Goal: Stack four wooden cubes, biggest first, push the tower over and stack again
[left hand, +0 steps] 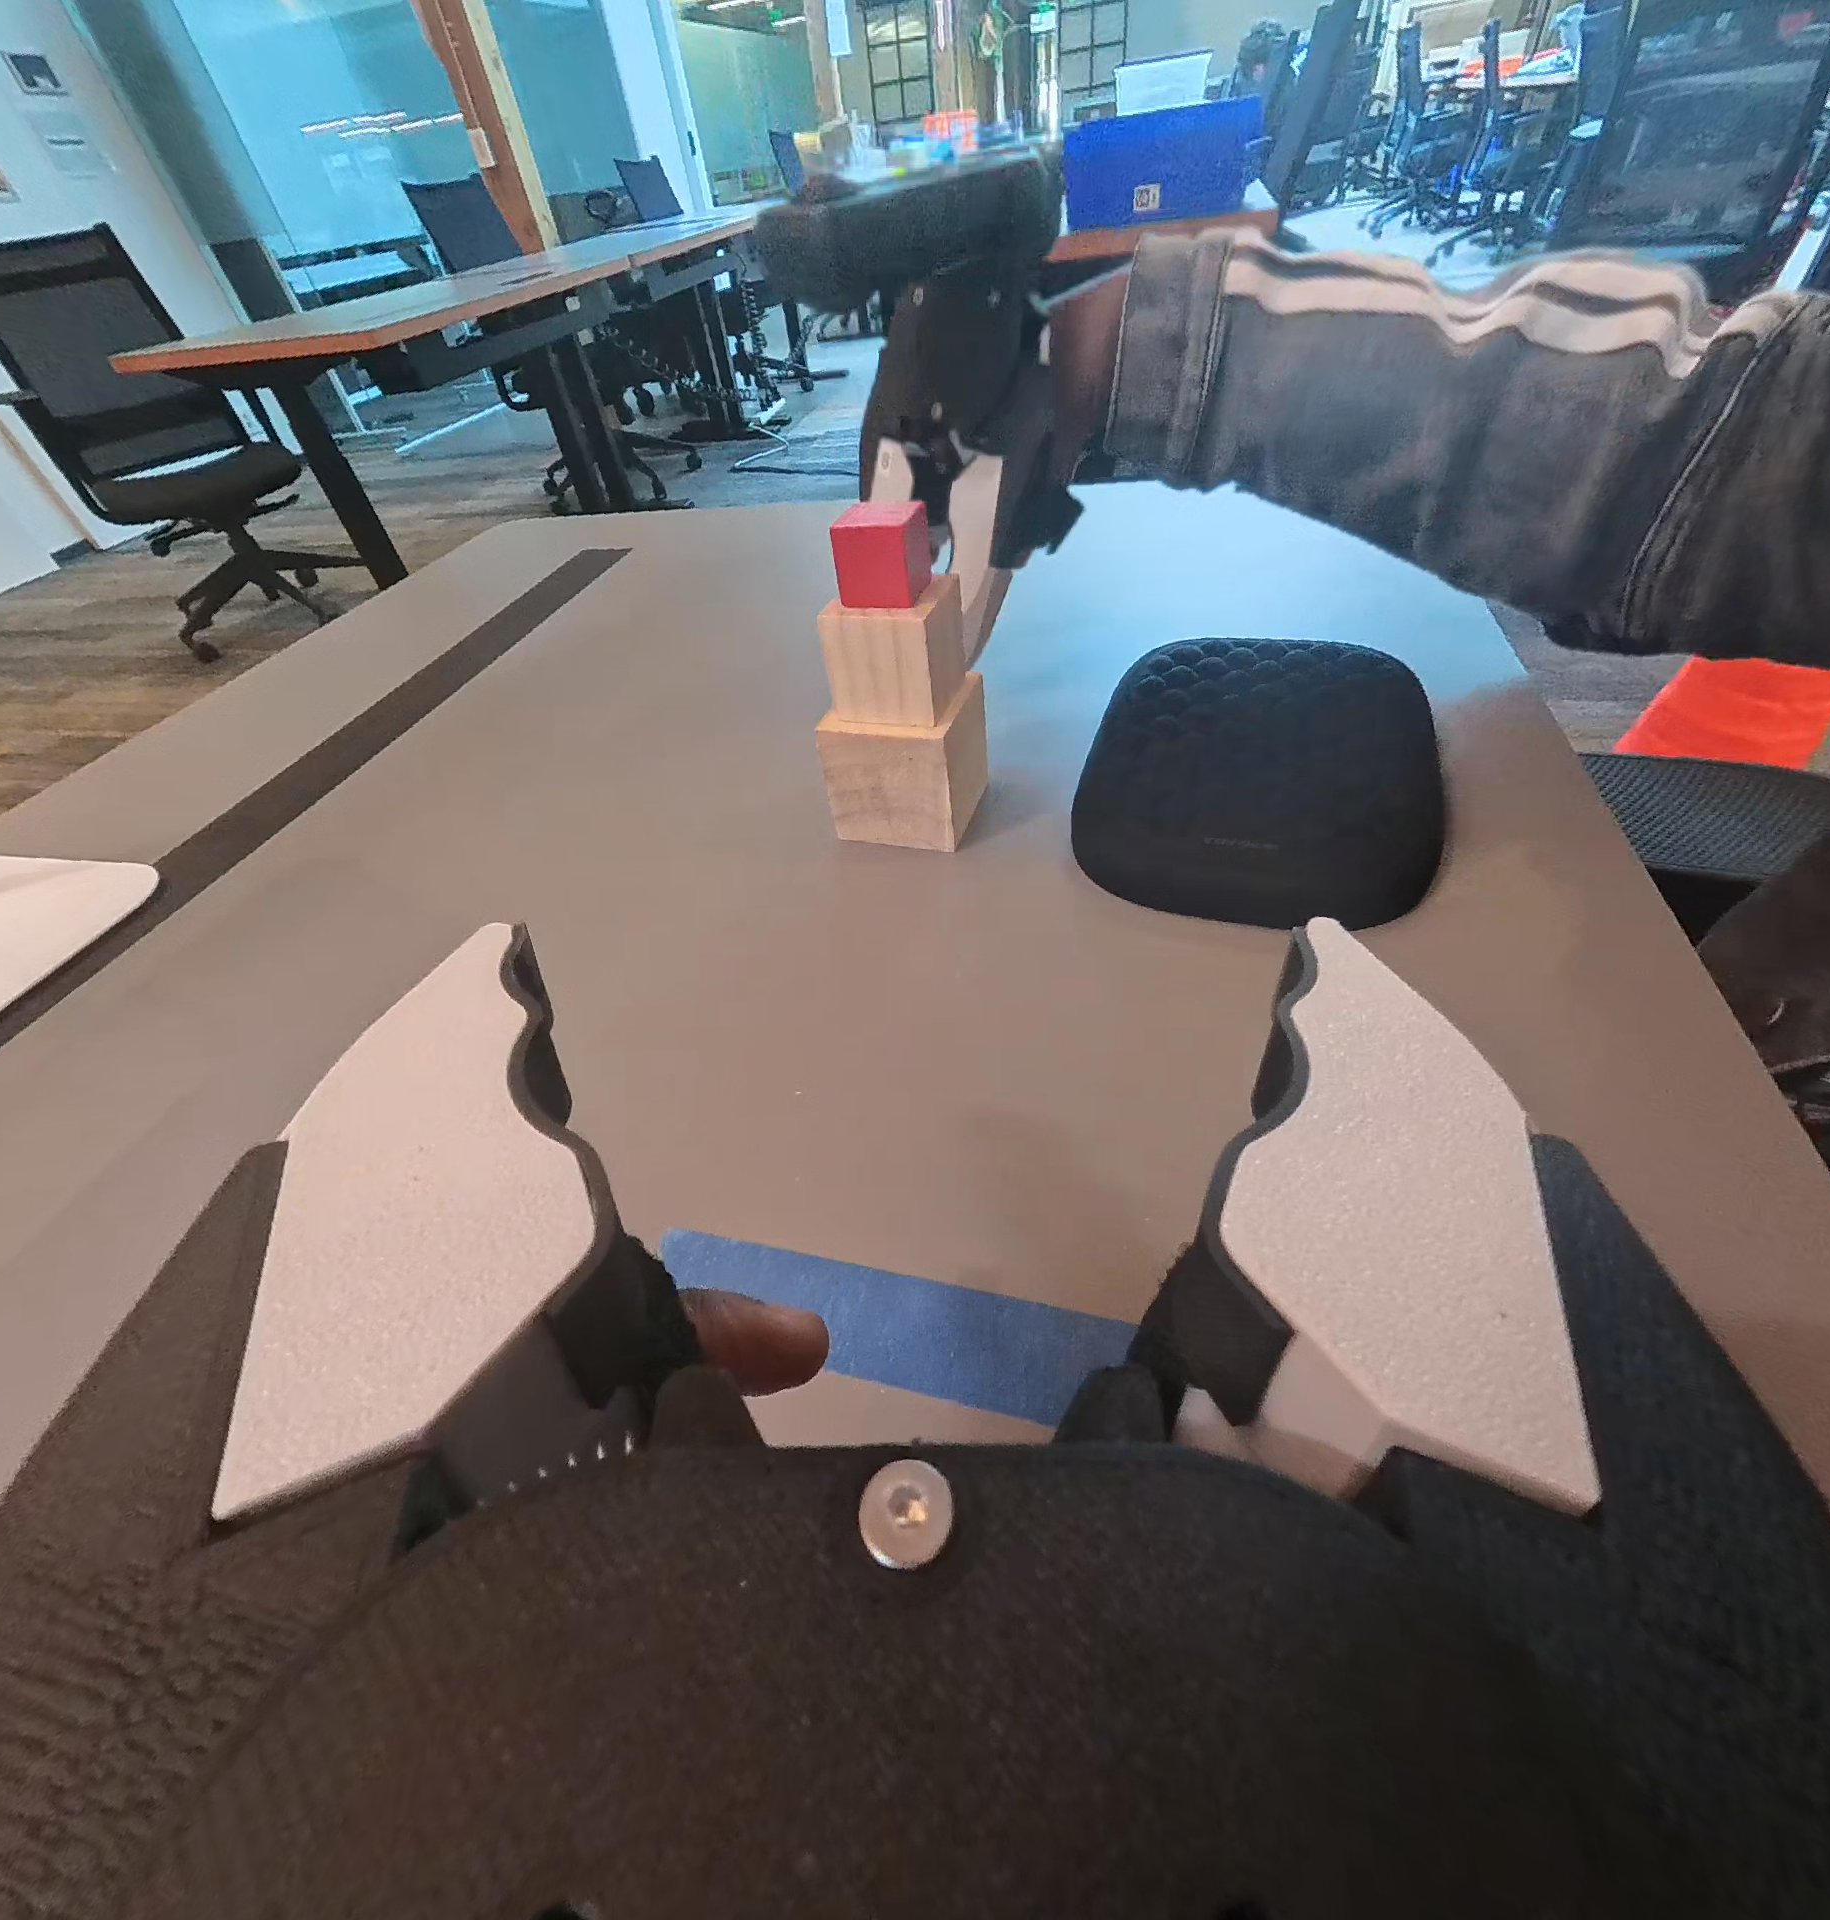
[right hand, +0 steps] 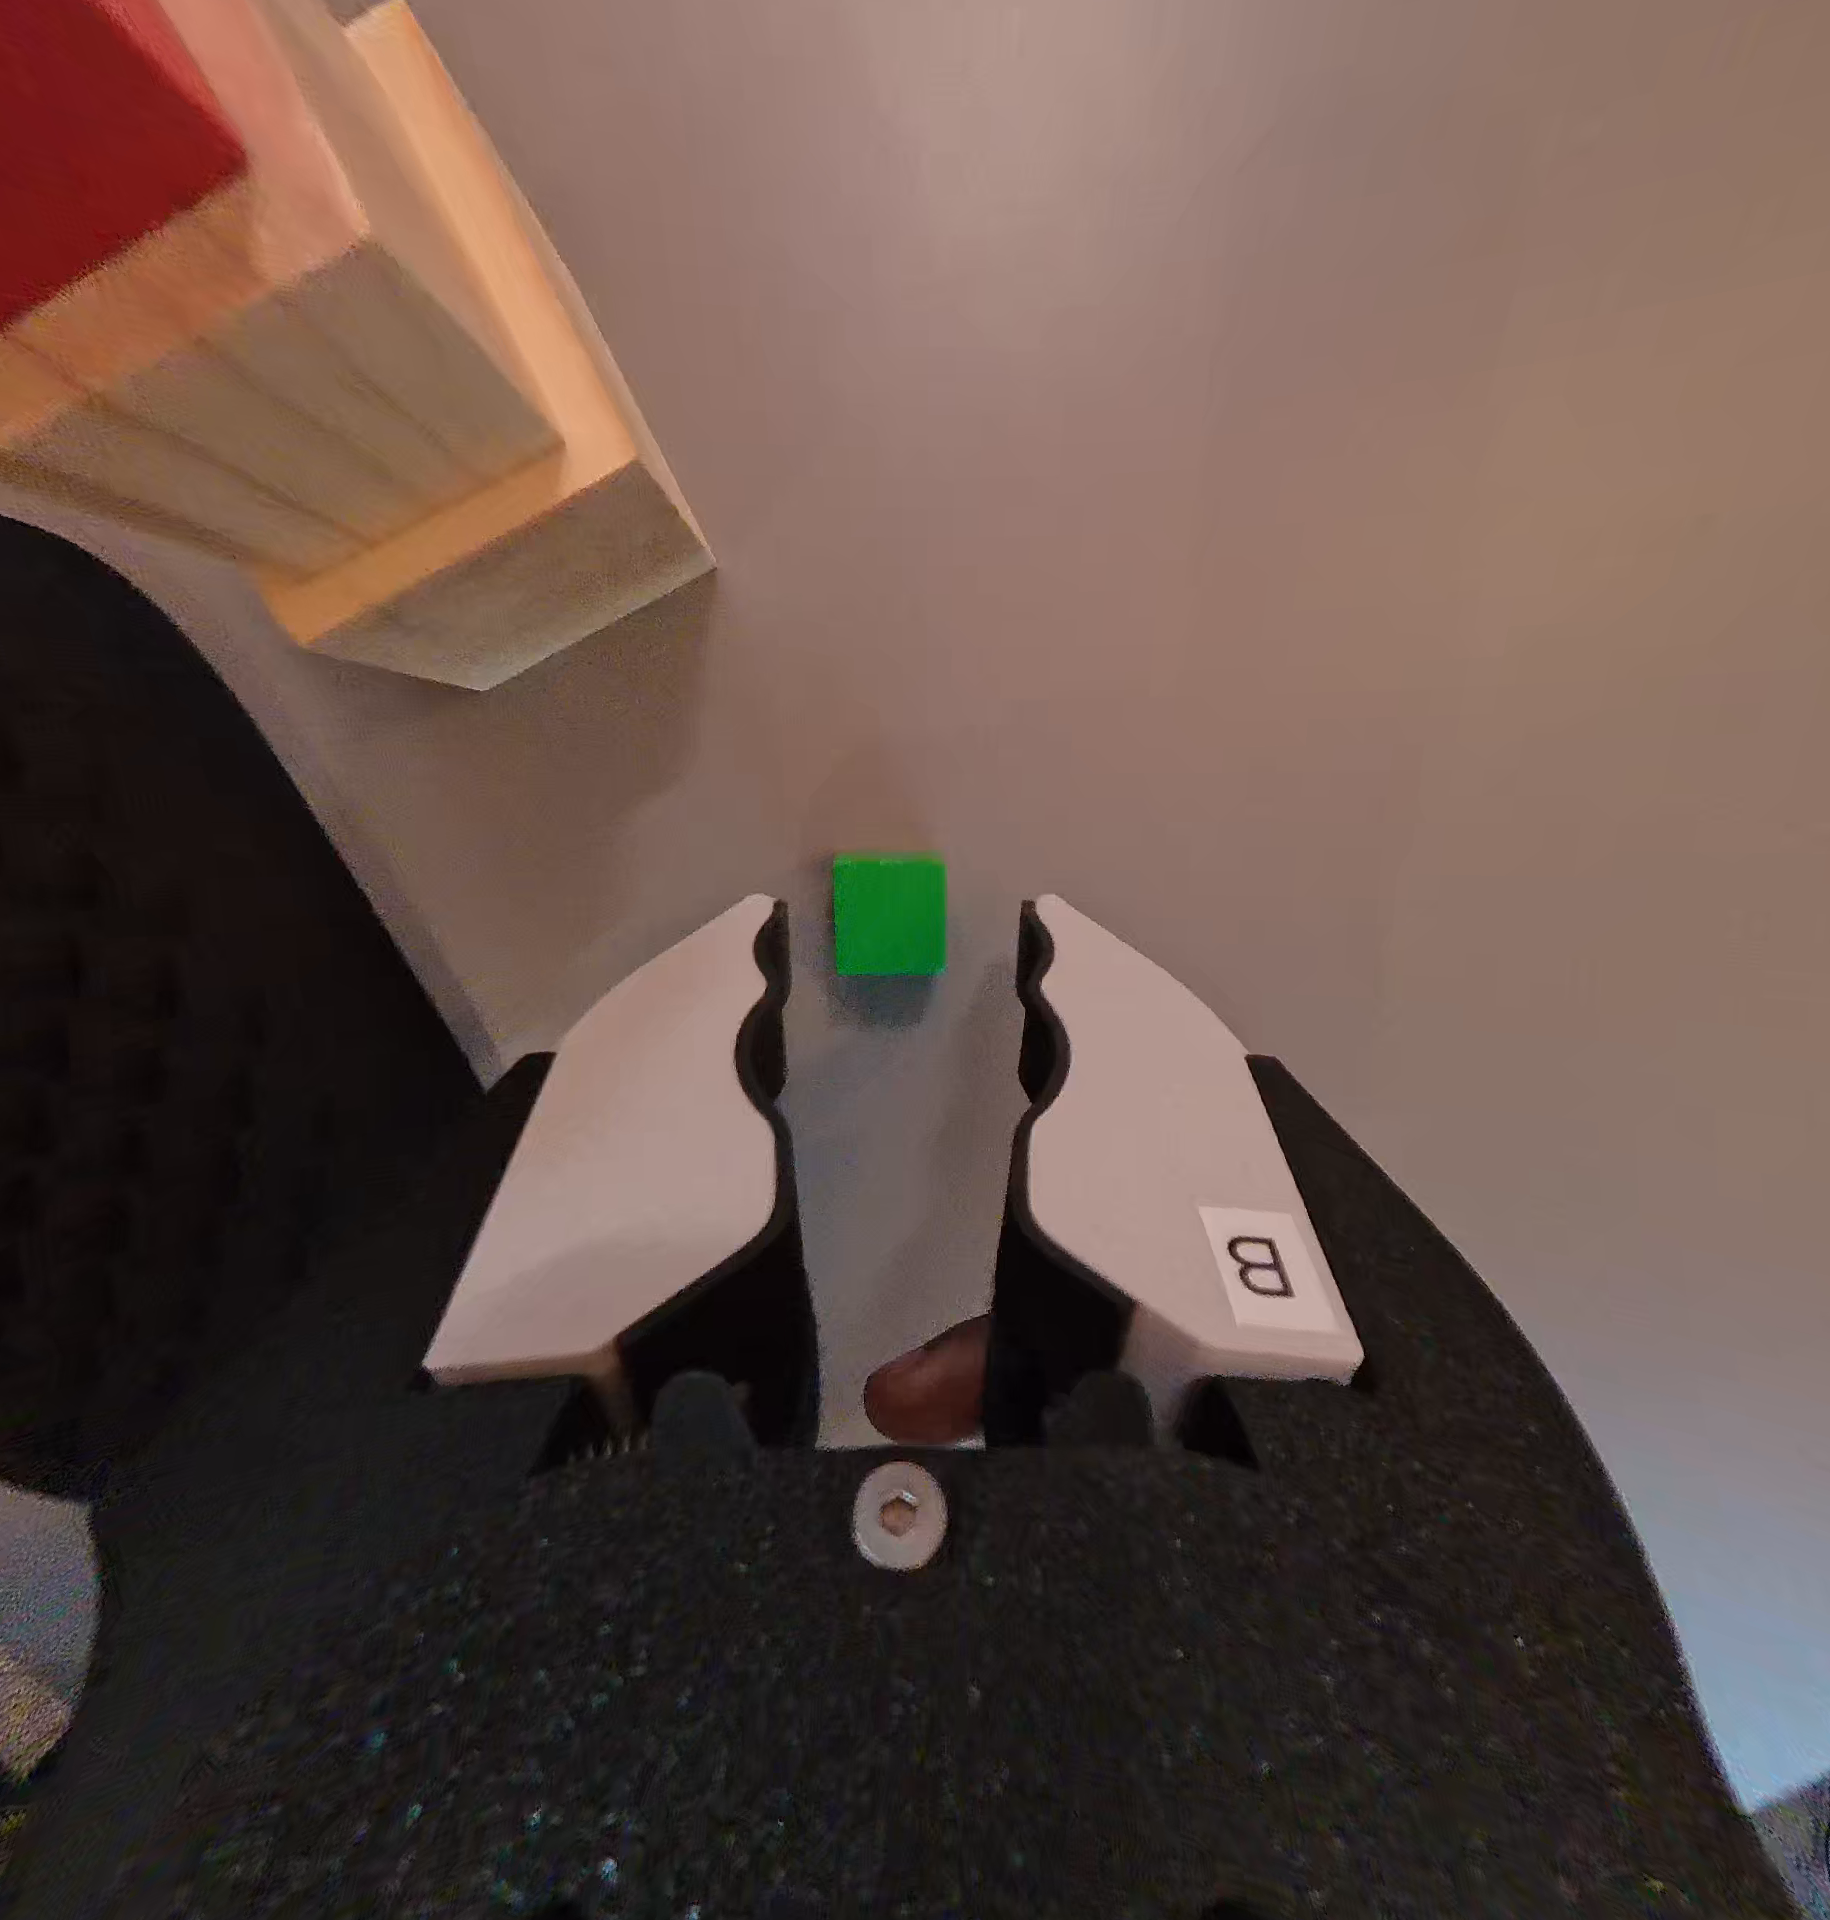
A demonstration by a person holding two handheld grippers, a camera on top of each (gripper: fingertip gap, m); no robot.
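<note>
**Last cube is the sketchy one**

Going left to right: the left gripper (left hand: 911, 971) hangs over the near edge of the table (left hand: 599, 935), jaws spread wide with nothing between them, so no trouble from that side.

Toward the middle of the table stands the tower: big pale wooden cube (left hand: 906, 774) at the bottom, a smaller pale cube (left hand: 890, 660) on it, and a red cube (left hand: 882, 553) on top. Plain sawn wood with visible grain below, smooth paint on the red. The steps aren't centred – each one sits a bit off its neighbour.

Just beyond the tower the right gripper (right hand: 903, 914) points down at the green cube (right hand: 888, 914), which lies on the table. Its jaws are parted, a gap showing on both sides, so nothing is pinched yet.

My worry: the green cube is tiny and glossy – a lopsided squeeze could pop it out. And that gripper works right beside the tower, so a careless lift could clip it early.

To the right, a black dimpled cushion (left hand: 1264, 779), soft and rounded.
</note>
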